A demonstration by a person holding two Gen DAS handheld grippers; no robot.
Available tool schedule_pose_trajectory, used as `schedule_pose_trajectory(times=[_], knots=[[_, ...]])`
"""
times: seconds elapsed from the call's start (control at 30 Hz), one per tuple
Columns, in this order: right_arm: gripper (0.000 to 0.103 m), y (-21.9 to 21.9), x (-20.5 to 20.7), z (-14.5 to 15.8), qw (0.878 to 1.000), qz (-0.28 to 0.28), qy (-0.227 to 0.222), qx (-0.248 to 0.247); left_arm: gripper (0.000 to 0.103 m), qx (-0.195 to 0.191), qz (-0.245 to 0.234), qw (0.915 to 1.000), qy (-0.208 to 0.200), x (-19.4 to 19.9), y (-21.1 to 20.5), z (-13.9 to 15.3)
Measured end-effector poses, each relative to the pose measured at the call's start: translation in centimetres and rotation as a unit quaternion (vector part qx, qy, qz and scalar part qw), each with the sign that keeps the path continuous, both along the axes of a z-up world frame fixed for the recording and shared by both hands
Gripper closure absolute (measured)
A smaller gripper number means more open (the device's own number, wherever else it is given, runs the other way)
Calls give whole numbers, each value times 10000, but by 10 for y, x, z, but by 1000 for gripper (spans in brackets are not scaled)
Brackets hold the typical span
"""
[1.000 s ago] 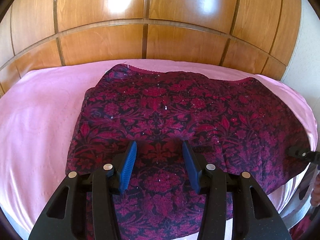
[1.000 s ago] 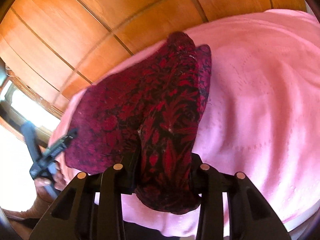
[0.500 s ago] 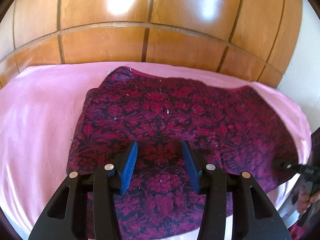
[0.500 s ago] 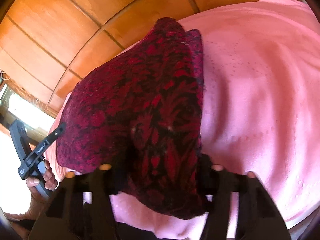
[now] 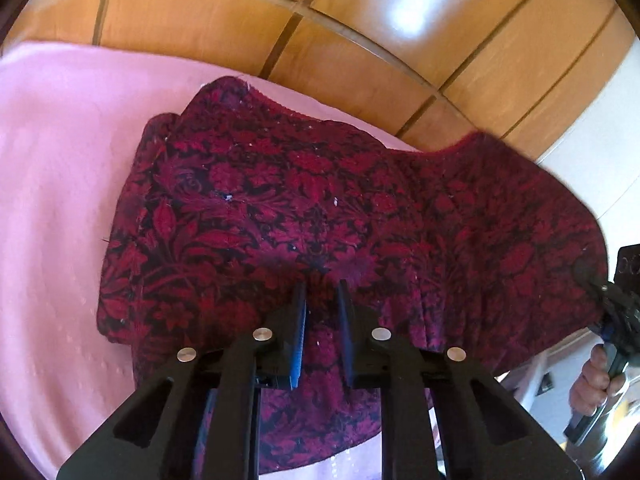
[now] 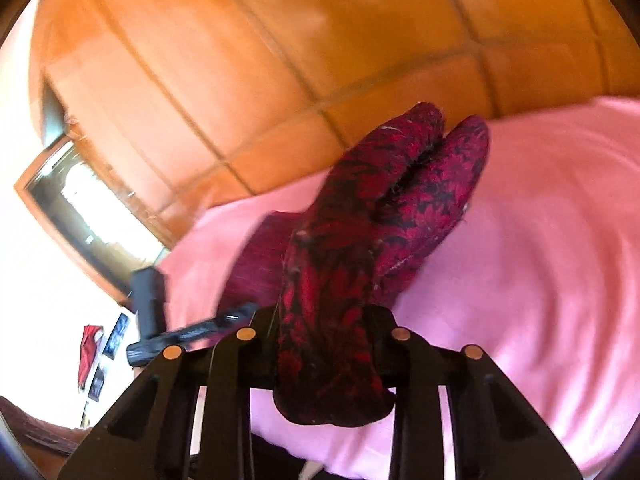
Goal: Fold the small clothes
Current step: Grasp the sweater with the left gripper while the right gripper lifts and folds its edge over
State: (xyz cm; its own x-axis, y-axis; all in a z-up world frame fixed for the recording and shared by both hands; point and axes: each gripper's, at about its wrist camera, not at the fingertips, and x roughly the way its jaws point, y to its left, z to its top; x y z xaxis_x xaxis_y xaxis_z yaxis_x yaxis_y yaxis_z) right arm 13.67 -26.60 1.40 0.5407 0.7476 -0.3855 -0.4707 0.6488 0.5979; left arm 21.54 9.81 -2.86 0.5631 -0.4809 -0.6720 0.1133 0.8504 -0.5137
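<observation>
A dark red floral garment [image 5: 320, 208] lies across a pink bedspread [image 5: 56, 200], its far edge toward the wooden panelled headboard [image 5: 240, 28]. The left claw [image 5: 322, 312], its jaws having just closed, pinches a ridge of the garment near its front edge. The right claw [image 6: 326, 344], jaws also just closing, grips a bunched fold of the same garment [image 6: 332, 280] and holds that side lifted off the bedspread [image 6: 540, 220]. Beside the garment's right edge, a person's hand [image 5: 596, 380] clasps the right claw's handle.
</observation>
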Motion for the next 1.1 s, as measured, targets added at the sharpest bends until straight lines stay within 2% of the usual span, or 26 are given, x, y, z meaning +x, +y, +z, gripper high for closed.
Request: schedule_pose_trajectory(times=[0.13, 0.2, 0.27, 0.33, 0.4, 0.53, 0.57, 0.6, 0.67, 0.77, 0.87, 0.9, 0.93, 0.97, 1.0, 1.07, 1.1], knots=[[76, 47, -3, 22, 9985, 382, -392, -54, 87, -161, -90, 9998, -18, 3, 7, -1], [76, 84, -6, 28, 9962, 597, -580, -242, 87, -349, -84, 9993, -96, 5, 20, 4], [76, 110, -8, 29, 9937, 799, -682, -399, 87, -669, 133, 9975, -210, 4, 45, 11], [76, 140, -13, 27, 9888, 1012, -853, -687, 87, -1056, 365, 9932, -319, 0, 73, 17], [76, 169, -18, 22, 9831, 1243, -967, -929, 87, -1268, 524, 9895, -448, -5, 96, 24], [76, 225, -35, 4, 9644, 1527, -1355, -1683, 87, -1746, 462, 9804, -782, -14, 132, 46], [76, 233, -36, 1, 9607, 1573, -1419, -1795, 82, -1779, 448, 9795, -830, -16, 137, 48], [76, 246, -42, -6, 9529, 1647, -1563, -2010, 69, -1841, 385, 9781, -890, -16, 141, 52], [76, 261, -52, -17, 9397, 1767, -1762, -2336, 53, -1911, 331, 9767, -921, -13, 141, 58], [76, 270, -59, -26, 9291, 1806, -1963, -2561, 53, -1659, 97, 9821, -882, 1, 123, 62], [76, 269, -63, -28, 9252, 1772, -2101, -2618, 53, -1377, -125, 9878, -714, 12, 106, 63], [76, 270, -63, -27, 9250, 1764, -2115, -2617, 55, -1237, -210, 9899, -655, 18, 95, 63], [76, 269, -66, -28, 9257, 1749, -2118, -2601, 64, -1006, -263, 9925, -637, 23, 84, 64], [71, 267, -66, -27, 9277, 1711, -2108, -2562, 82, -805, -302, 9942, -648, 27, 78, 64], [59, 263, -67, -25, 9297, 1705, -2111, -2491, 85, -535, -272, 9958, -694, 29, 70, 67], [45, 254, -77, -18, 9374, 1928, -2007, -2092, 87, -355, -246, 9968, -669, 34, 66, 69], [44, 242, -78, -13, 9434, 2121, -1838, -1765, 87, -274, -229, 9971, -673, 34, 66, 73]])
